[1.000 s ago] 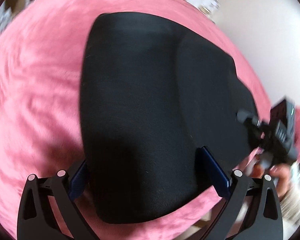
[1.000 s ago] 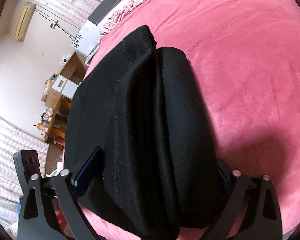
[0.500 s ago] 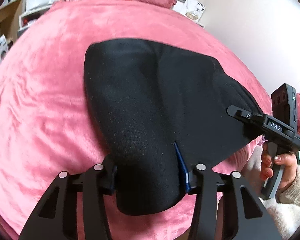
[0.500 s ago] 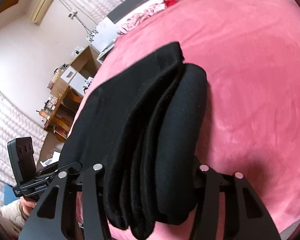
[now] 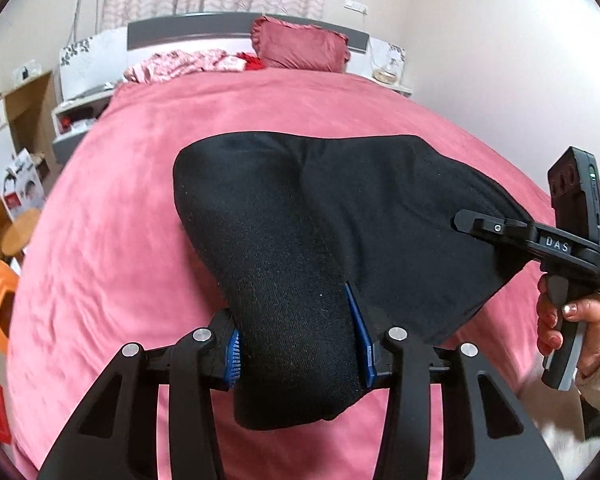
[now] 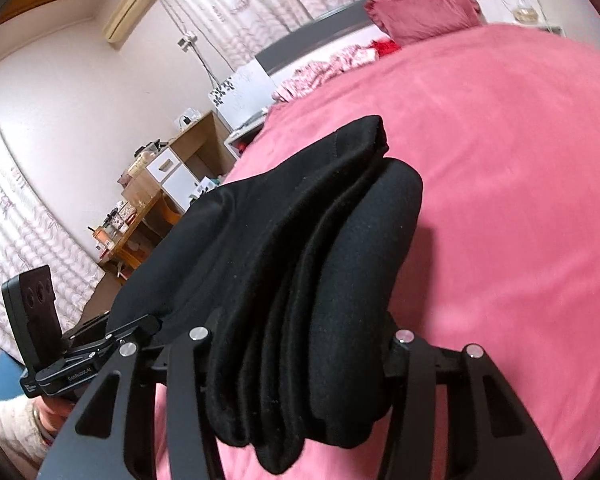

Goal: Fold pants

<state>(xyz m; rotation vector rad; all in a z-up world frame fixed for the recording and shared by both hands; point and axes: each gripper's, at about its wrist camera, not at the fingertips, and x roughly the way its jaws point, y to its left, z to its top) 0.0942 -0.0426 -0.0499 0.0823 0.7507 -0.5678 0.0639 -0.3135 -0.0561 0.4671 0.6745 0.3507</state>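
Black folded knit pants on pink plush bedspread, near edge raised | left gripper clenched on one corner, right gripper clenched on layered stack | lift both ends level, carry forward, lay down flat, no layer slip

Black pants, folded in thick layered stack, near edge raised off pink bed, far end resting.

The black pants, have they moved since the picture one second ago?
Yes. The black pants, clamped by the left gripper and right gripper, have lifted at their near end off the pink bedspread.
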